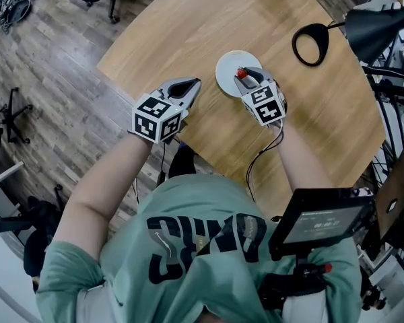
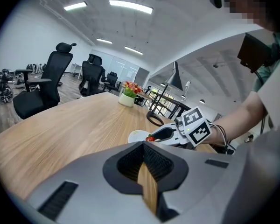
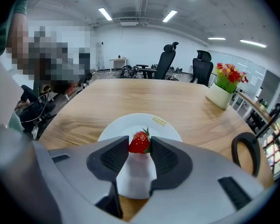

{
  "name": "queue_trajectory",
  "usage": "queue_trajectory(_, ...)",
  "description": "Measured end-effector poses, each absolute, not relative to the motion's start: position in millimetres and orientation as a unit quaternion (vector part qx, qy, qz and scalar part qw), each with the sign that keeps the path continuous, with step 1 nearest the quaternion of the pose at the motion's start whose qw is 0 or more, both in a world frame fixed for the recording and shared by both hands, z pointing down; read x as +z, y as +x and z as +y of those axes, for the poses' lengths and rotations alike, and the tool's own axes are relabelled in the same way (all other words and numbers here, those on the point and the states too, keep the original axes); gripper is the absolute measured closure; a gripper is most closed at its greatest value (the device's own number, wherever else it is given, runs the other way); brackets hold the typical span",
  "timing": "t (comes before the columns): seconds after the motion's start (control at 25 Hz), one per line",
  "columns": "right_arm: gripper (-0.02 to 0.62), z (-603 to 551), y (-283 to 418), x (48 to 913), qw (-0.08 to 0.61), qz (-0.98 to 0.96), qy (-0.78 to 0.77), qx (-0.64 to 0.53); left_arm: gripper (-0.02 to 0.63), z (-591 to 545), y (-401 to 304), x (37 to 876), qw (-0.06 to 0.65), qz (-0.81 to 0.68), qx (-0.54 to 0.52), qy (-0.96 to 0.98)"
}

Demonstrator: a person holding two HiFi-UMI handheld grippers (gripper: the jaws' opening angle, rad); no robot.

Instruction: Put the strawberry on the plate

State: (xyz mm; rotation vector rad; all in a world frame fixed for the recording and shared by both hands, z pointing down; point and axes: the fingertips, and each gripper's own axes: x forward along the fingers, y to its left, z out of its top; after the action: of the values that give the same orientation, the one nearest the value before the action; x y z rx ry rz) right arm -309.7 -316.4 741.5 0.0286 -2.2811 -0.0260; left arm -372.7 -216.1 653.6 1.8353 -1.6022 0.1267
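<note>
A red strawberry (image 3: 140,143) is pinched between the pads of my right gripper (image 3: 140,148), which is shut on it just over the near part of a white plate (image 3: 122,126). From the head view the plate (image 1: 223,71) lies in the middle of the round wooden table (image 1: 188,25), with the right gripper (image 1: 245,77) and the strawberry (image 1: 242,72) at its right side. My left gripper (image 1: 192,84) hovers to the plate's left near the table's edge, shut and holding nothing. The left gripper view shows its closed jaw tips (image 2: 143,144) and, beyond them, the strawberry (image 2: 150,138) by the plate (image 2: 136,135).
A black lamp with a ring-shaped base (image 1: 310,44) stands right of the plate. A white pot of flowers (image 3: 222,95) sits at the table's far edge. Office chairs (image 2: 46,85) stand beyond the table. A screen on a stand (image 1: 323,224) is by the person's right side.
</note>
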Motion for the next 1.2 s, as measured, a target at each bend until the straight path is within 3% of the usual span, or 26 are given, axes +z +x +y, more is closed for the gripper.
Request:
queue_trajectory(0.08, 0.422, -313, -314, 743, 0.408, -0.913, 0.007, -0.007, 0.604, -214, -374, 658, 0.345, -0.616, 0.047, 0.706)
queue_trajectory(0.16, 0.276, -310, -318, 740, 0.400, -0.917, 0.004, -0.006, 0.604, -213, -374, 660, 0.346, -0.615, 0.046, 0.707)
queue_trajectory(0.2, 0.270, -309, -320, 737, 0.397, -0.918, 0.004, -0.010, 0.604, -212, -374, 660, 0.346, -0.614, 0.045, 0.707)
queue_trajectory(0.92, 0.272, -306, -303, 618, 0.337, -0.938, 0.082, -0.006, 0.604, -223, -375, 568, 0.291, -0.582, 0.006, 0.759)
queue_trajectory(1.2, 0.286, -306, -265, 545, 0.294, -0.949, 0.104, 0.041, 0.604, -237, -355, 513, 0.263, -0.552, -0.026, 0.791)
